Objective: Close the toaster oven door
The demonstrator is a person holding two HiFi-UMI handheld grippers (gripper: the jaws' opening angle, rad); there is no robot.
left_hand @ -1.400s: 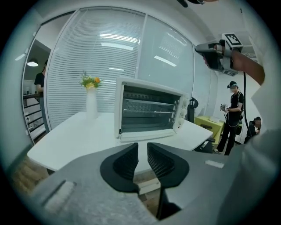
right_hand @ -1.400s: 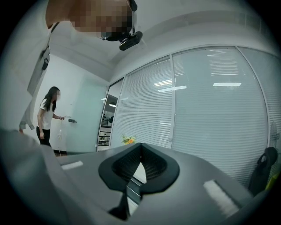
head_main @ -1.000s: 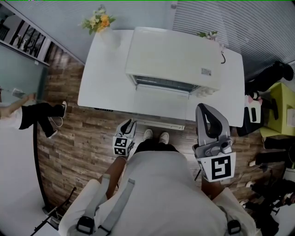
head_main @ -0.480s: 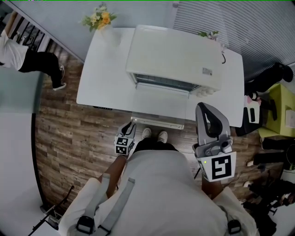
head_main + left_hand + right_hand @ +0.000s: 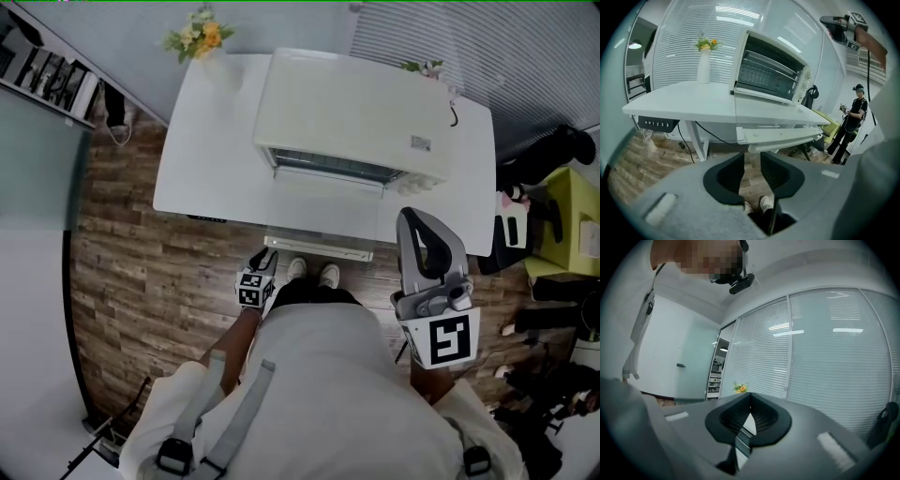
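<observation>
White toaster oven point(image 5: 352, 117), glass door point(image 5: 323, 211) down over white worktop point(image 5: 202, 159) front edge; yellow-flower vase point(image 5: 202, 42) back-left corner; left gripper point(image 5: 751, 166) opening, right gripper point(image 5: 750, 397) closed, both empty.

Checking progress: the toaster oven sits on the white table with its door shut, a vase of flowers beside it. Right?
No: the door is open, folded down flat, as the left gripper view shows. The toaster oven does sit on the white table, with the vase of flowers beside it.
</observation>
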